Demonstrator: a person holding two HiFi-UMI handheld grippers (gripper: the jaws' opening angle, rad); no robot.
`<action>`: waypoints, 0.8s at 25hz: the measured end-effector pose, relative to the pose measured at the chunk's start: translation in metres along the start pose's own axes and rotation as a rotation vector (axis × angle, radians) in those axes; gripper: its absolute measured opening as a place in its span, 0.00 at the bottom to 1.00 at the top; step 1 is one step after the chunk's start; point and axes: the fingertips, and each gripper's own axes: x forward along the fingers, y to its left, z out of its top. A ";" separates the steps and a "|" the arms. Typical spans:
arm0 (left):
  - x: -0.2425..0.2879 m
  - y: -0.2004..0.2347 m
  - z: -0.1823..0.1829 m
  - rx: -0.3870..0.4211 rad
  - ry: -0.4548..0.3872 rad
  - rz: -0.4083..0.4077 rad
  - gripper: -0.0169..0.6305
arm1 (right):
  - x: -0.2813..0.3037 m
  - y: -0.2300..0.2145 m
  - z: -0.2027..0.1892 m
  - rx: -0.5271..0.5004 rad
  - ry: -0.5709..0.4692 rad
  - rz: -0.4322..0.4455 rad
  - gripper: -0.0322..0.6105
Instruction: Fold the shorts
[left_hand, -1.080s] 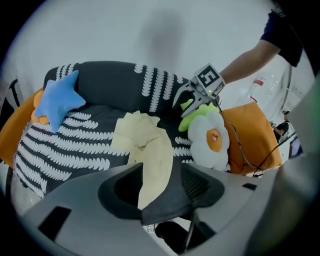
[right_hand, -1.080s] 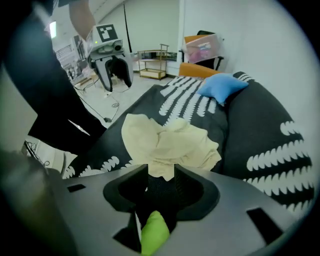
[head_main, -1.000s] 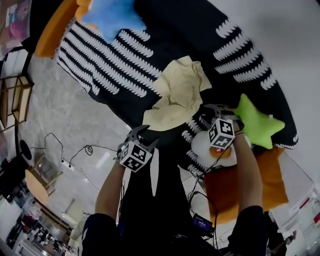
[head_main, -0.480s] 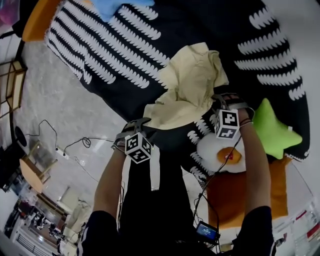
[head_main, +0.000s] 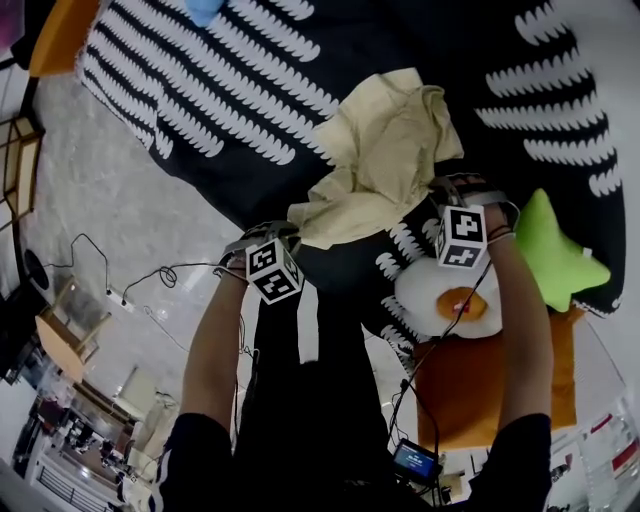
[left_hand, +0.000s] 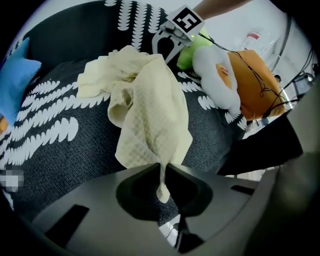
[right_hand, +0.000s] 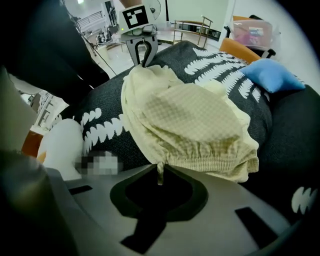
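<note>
Jaws of the left gripper (left_hand: 162, 169) are closing and pinch a corner of the pale yellow shorts (left_hand: 150, 100). The right gripper (right_hand: 159, 169) is closing on the waistband edge. The shorts lie crumpled on the black patterned cover (head_main: 250, 90), upper centre of the head view.

No text, label, brand or number can be read anywhere

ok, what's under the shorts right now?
The shorts lie crumpled on a black cover with white feather-like marks, which shows beside them in every view. Whatever the heap itself covers is hidden; nothing else pokes out from beneath.
</note>
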 end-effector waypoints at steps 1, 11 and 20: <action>-0.002 0.002 -0.004 -0.010 -0.002 -0.005 0.08 | -0.002 0.000 0.001 0.010 0.000 -0.001 0.13; -0.053 -0.004 -0.003 0.027 -0.021 -0.039 0.06 | -0.068 0.043 -0.019 0.106 0.032 0.108 0.12; -0.197 0.012 0.007 0.153 -0.013 -0.179 0.06 | -0.232 0.073 0.035 0.227 0.069 0.499 0.12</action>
